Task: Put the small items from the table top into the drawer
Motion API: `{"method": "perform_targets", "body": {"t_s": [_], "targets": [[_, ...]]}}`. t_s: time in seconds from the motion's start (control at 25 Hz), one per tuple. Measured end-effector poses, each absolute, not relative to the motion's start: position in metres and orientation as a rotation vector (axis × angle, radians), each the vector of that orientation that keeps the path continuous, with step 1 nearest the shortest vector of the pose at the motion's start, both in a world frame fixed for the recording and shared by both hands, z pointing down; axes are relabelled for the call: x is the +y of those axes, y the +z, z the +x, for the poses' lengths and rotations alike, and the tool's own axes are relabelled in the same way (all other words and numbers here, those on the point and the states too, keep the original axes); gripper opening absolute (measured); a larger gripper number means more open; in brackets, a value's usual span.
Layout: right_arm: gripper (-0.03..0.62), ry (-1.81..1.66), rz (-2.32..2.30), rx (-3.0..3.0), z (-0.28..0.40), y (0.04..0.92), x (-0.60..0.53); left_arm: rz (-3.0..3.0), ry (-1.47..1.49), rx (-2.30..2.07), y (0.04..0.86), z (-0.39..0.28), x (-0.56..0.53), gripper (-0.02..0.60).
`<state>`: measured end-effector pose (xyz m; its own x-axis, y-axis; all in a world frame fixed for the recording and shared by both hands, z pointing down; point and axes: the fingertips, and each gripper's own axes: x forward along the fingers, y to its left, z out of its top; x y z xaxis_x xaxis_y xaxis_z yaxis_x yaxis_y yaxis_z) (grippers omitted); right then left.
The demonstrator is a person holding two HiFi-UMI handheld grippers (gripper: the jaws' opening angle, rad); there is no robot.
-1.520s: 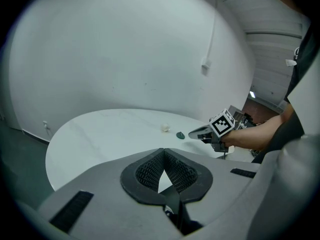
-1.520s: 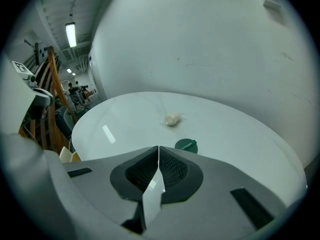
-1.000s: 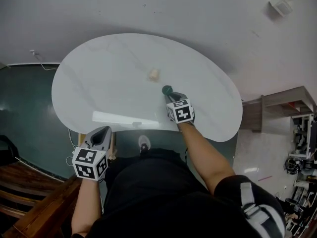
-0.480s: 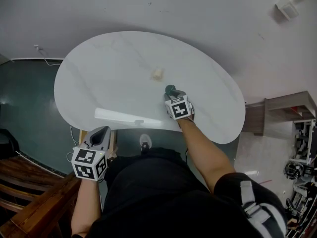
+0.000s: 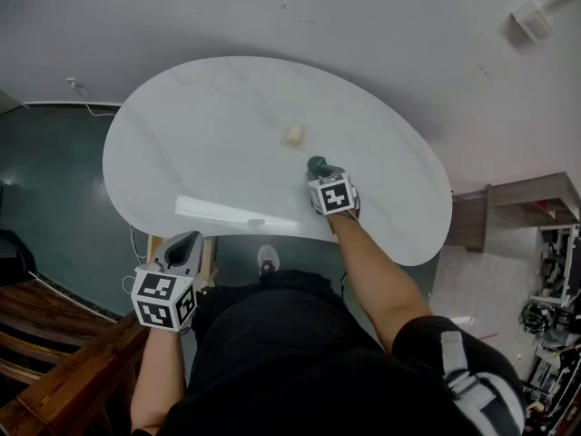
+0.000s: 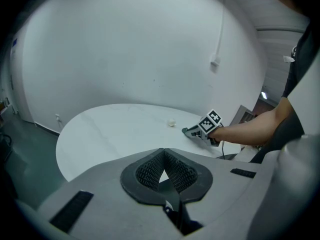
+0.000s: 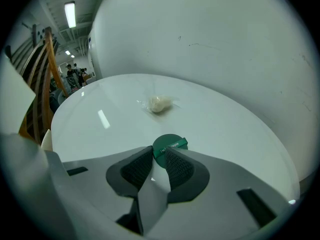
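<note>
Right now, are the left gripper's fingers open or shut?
Shut: the left gripper shows its fingers meeting at the tips, nothing between them.

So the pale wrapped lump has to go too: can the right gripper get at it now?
Probably not straight away. The path is free: the pale wrapped lump lies just beyond the right gripper, nothing between them. But the green disc sits between its jaw tips, which have just been closing.

white wall (image 5: pixel 272 7), wooden shelf (image 5: pixel 517 203)
</note>
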<state>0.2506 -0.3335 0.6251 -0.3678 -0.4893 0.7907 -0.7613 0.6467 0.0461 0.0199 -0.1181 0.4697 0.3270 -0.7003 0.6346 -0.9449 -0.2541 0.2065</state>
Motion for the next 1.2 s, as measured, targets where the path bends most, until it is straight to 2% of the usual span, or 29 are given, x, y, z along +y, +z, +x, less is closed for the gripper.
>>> {"method": "perform_targets", "body": {"t_s": [0.4,1.2], "targets": [[0.023,0.496,1.008,-2.041,0.257,0.627,-0.336,2.039,0.557,-1.458,0.469,0.014,-0.118,0.015],[0.017,0.498,1.077,-2.099,0.228,0.597,-0.32,2.074,0.565,-1.433,0.462,-0.015,-0.112,0.015]]}}
